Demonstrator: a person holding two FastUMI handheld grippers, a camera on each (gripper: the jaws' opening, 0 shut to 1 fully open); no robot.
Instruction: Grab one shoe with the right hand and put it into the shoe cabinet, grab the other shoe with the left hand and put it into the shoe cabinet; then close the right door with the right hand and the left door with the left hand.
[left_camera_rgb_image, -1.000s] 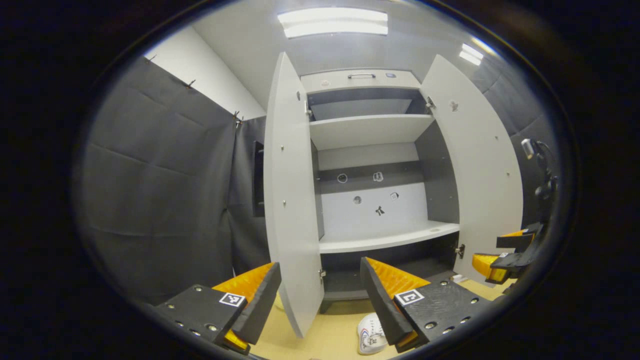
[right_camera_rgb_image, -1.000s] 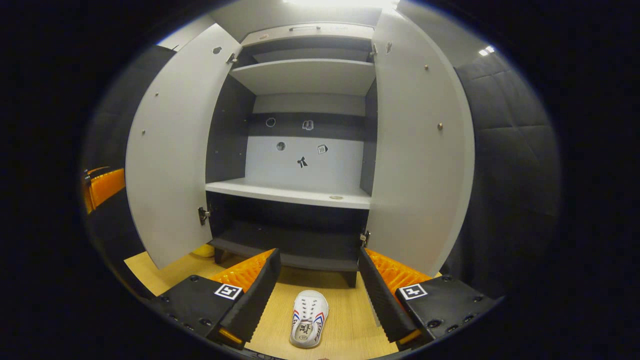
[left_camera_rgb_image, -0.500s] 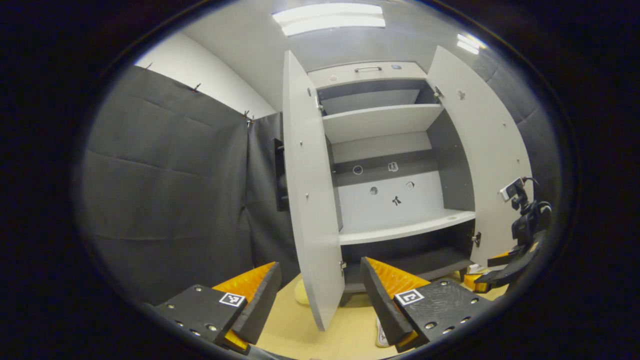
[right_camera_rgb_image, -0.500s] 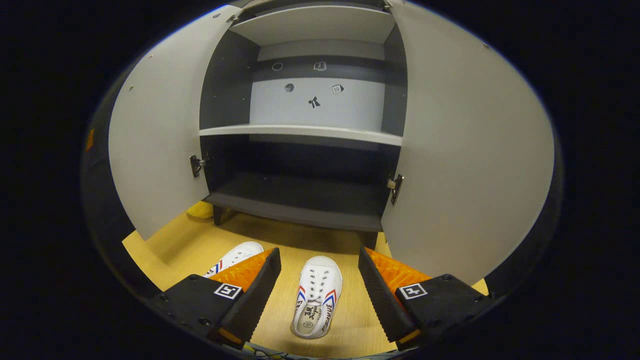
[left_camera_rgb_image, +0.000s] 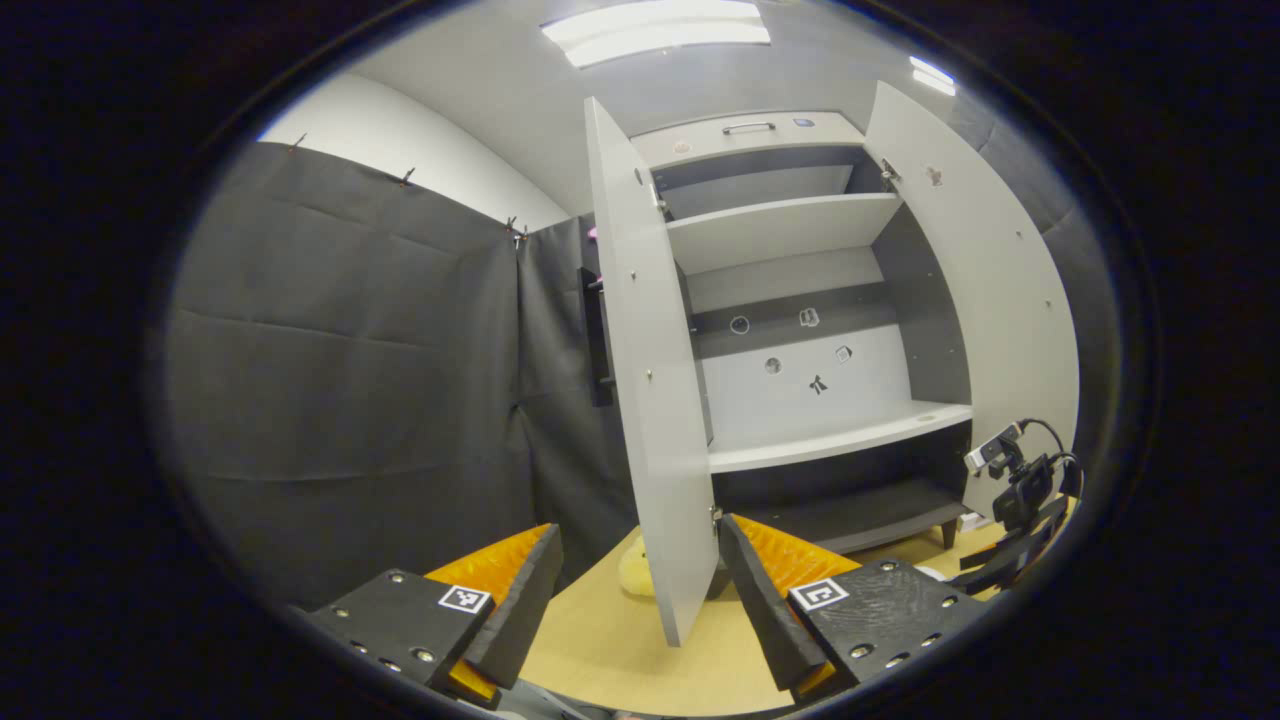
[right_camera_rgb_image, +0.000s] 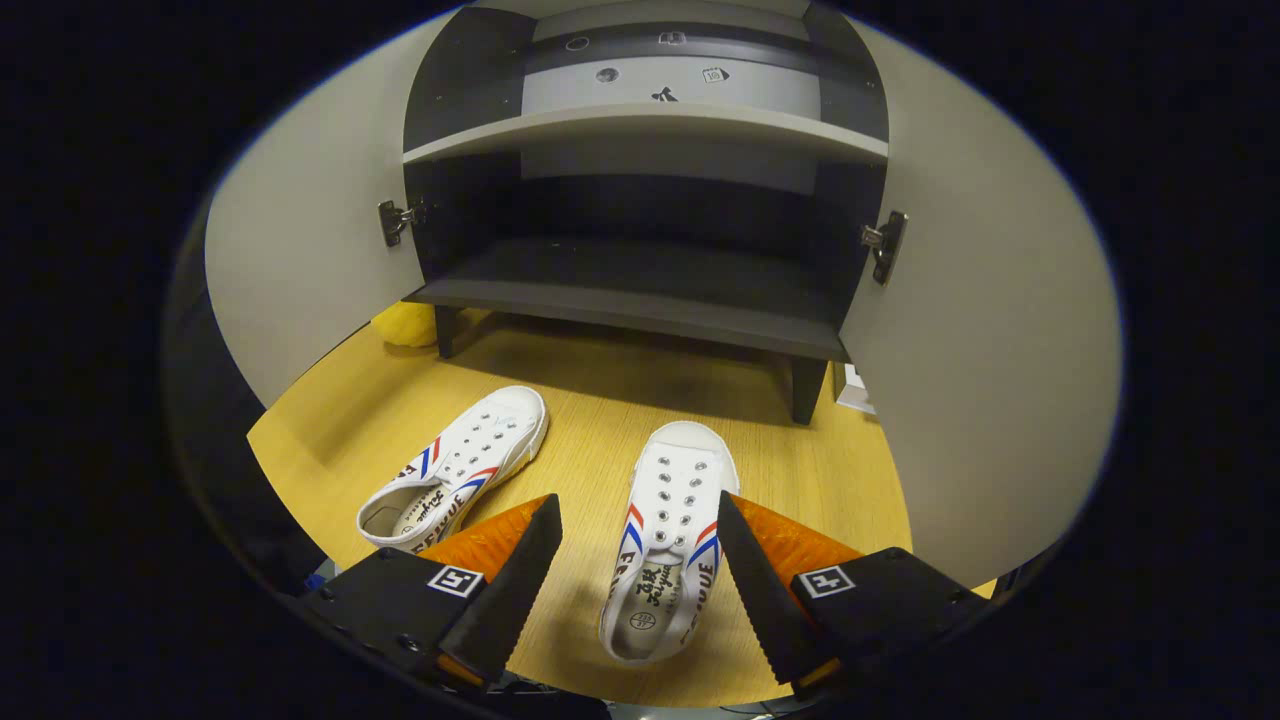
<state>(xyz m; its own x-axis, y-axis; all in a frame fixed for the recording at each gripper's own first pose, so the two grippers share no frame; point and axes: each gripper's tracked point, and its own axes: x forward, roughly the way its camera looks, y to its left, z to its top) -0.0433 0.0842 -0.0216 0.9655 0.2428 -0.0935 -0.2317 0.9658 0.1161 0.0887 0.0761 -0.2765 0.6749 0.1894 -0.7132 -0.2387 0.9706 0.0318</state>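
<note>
shoe (right_camera_rgb_image: 668, 540) lies on the wooden floor (right_camera_rgb_image: 600, 400) in my right gripper view, toe toward the shoe cabinet (right_camera_rgb_image: 640, 290), heel end sitting between the fingers of my right gripper (right_camera_rgb_image: 633, 590). fingers spread wide, one on each side of the shoe, not pressing it as far as i can tell; whether the right one touches the shoe's side i cannot tell. second shoe (right_camera_rgb_image: 458, 468) lies to the left of the first, angled, toe pointing up and to the right, its heel partly behind my left-hand finger. both are white, with red and blue stripes. cabinet stands with both doors swung out: left door (right_camera_rgb_image: 300, 260), right door (right_camera_rgb_image: 990, 330). dark bottom shelf bare, pale shelf above it. a yellow object (right_camera_rgb_image: 405, 325) sits on the floor by the cabinet's left leg. in my left gripper view, left gripper (left_camera_rgb_image: 640, 590) held apart, fingers wide and holding nothing, pointed at the edge of the cabinet's left door (left_camera_rgb_image: 655, 400). the other gripper (left_camera_rgb_image: 1015, 510) shows low at far right, near the cabinet's right door (left_camera_rgb_image: 1000, 290). black cloth wall (left_camera_rgb_image: 350, 380) to the left.
</note>
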